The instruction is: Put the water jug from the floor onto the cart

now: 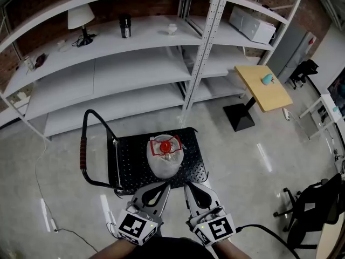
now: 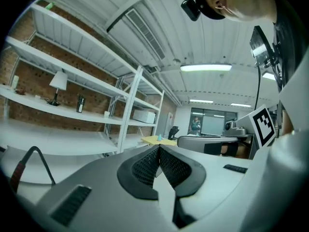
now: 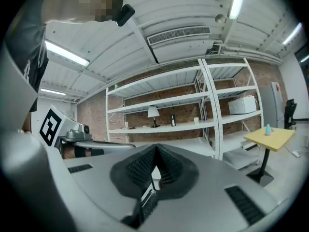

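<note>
The water jug (image 1: 165,156), clear with a red cap and handle, stands upright on the black platform of the cart (image 1: 132,158), whose black push handle (image 1: 83,150) rises at the left. Both grippers sit at the bottom of the head view, just short of the cart's near edge and apart from the jug. My left gripper (image 1: 167,185) (image 2: 159,147) is shut, its ribbed pads meeting with nothing between them. My right gripper (image 1: 187,186) (image 3: 156,147) is also shut and empty. Both gripper views look level across the room, so neither shows the jug.
White metal shelving (image 1: 135,63) runs behind the cart, with a lamp (image 1: 81,18) and small items on it. A small wooden table (image 1: 263,86) stands at the right, a black office chair (image 1: 318,204) at the lower right. A cable (image 1: 46,209) lies on the floor at the left.
</note>
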{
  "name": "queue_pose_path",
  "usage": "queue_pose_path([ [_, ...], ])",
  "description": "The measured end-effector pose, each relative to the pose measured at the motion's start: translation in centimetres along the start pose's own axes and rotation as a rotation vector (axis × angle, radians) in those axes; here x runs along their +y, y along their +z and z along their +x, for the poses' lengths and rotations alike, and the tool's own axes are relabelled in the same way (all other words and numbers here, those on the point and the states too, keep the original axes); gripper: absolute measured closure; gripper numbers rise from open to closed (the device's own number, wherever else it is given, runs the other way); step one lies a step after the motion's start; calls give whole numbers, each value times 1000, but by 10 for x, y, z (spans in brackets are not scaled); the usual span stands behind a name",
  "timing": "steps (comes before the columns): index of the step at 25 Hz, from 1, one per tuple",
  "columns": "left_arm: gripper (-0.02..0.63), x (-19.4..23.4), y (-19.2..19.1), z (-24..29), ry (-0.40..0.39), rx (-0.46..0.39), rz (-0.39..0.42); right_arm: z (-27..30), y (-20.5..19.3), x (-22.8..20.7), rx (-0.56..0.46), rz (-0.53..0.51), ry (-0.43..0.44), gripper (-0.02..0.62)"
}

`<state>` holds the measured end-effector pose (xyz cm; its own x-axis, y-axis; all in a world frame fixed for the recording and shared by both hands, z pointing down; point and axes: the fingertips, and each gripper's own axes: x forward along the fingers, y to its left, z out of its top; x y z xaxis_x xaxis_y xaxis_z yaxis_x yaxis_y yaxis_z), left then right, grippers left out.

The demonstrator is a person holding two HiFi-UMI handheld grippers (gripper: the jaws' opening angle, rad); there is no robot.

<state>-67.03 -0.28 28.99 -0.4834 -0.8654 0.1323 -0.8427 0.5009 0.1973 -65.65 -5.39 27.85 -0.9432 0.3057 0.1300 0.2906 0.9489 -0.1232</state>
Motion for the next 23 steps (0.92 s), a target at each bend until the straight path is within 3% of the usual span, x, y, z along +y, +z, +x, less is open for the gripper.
queue_pose_path([
  [5,603,-102,-25,-62,38,-14,-1,-122,-12,39,-24,6,35,594],
  [11,603,-227,-57,-137,48,37,-18,-255,-29,85,6,48,74,594],
  [23,603,-326,-46,-253,55,-5,27,-373,-14,179,-75,15,93,594],
])
